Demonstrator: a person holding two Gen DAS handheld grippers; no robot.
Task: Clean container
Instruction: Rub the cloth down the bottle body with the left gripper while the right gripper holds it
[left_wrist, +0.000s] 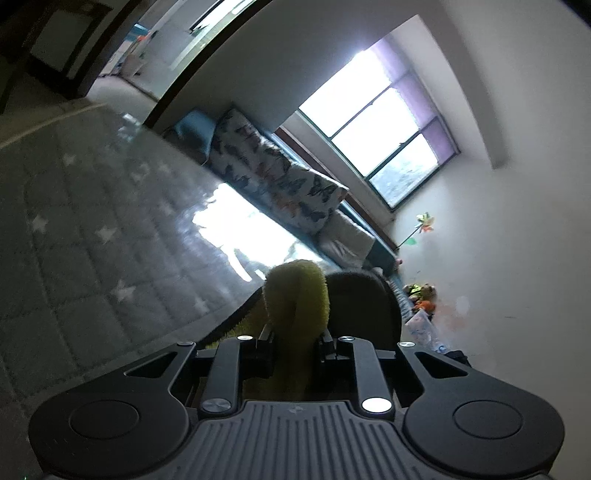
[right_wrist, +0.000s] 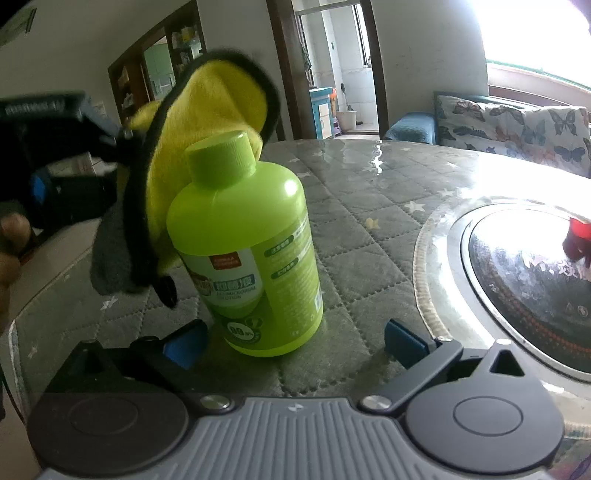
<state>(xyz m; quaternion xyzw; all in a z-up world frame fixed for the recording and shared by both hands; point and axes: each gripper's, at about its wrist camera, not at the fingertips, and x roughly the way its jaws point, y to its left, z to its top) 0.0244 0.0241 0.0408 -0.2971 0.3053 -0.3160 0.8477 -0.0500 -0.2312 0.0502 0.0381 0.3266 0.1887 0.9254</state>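
Yellow cloth, pinched in the left gripper, presses the green bottle at frame centre on the tabletop for wiping; right gripper straddles it, wide.

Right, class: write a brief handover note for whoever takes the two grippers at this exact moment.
Left gripper: shut on the yellow cloth, held up against the bottle's far side.
Right gripper: open, blue fingers either side of the green bottle, not gripping it.
Bottle: upright on the quilted table, cap on.
Done: cloth picked up.
Left: steady the bottle, wipe it.
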